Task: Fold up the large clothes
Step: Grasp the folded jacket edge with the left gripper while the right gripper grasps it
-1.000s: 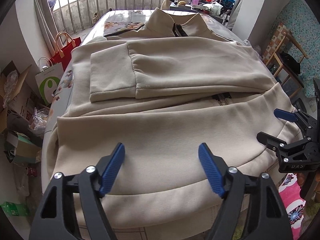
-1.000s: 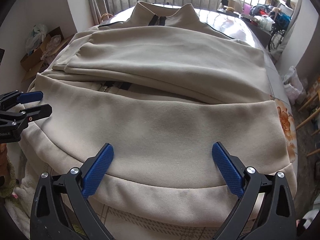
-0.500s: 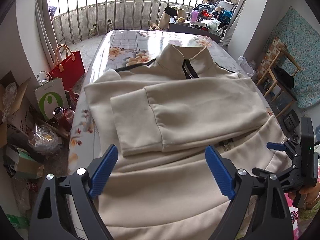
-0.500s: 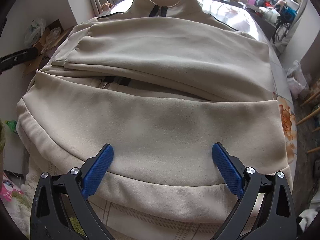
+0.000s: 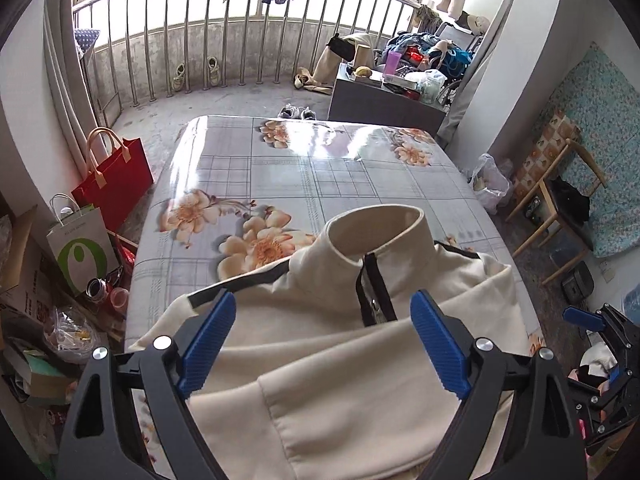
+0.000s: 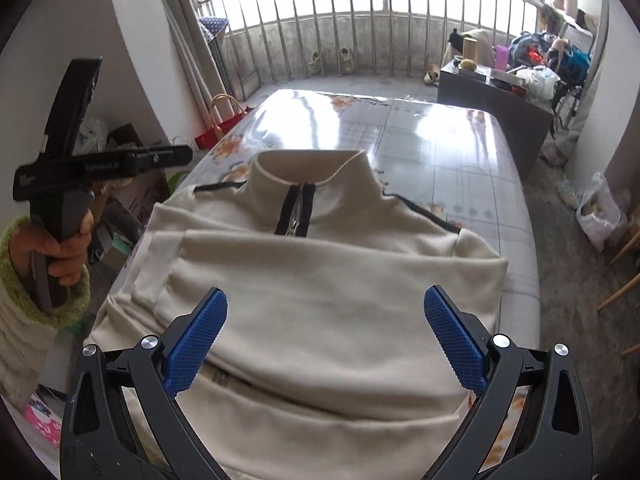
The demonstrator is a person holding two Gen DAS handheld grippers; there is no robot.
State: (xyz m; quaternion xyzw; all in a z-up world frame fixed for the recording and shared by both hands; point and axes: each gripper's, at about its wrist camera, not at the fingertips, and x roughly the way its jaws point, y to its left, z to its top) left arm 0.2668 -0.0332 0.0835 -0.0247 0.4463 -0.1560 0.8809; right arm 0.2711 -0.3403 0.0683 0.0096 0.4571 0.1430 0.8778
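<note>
A cream zip-neck sweatshirt [image 6: 320, 264] lies flat on the floral table [image 6: 440, 140], collar standing at the far end, one sleeve folded across the chest and the hem folded up. In the left wrist view the same sweatshirt [image 5: 320, 360] fills the near half. My left gripper [image 5: 324, 316] hovers open above the collar area with nothing between its blue pads. My right gripper [image 6: 326, 316] hangs open over the chest, also empty. The right gripper's tip [image 5: 580, 318] shows at the right edge of the left wrist view; the left gripper's body, in a hand [image 6: 60, 248], shows at the left of the right wrist view.
A red bag [image 5: 116, 176] and a white paper bag [image 5: 80, 252] stand beside the table's left edge amid boxes and clutter. A grey cabinet [image 5: 384, 100] piled with items sits beyond the far end. A wooden chair [image 5: 560, 208] is on the right, a railing [image 5: 240, 40] behind.
Both grippers have lifted up and back from the folded hem, so the collar and the bare far end of the table now show. The left jaws have widened slightly.
</note>
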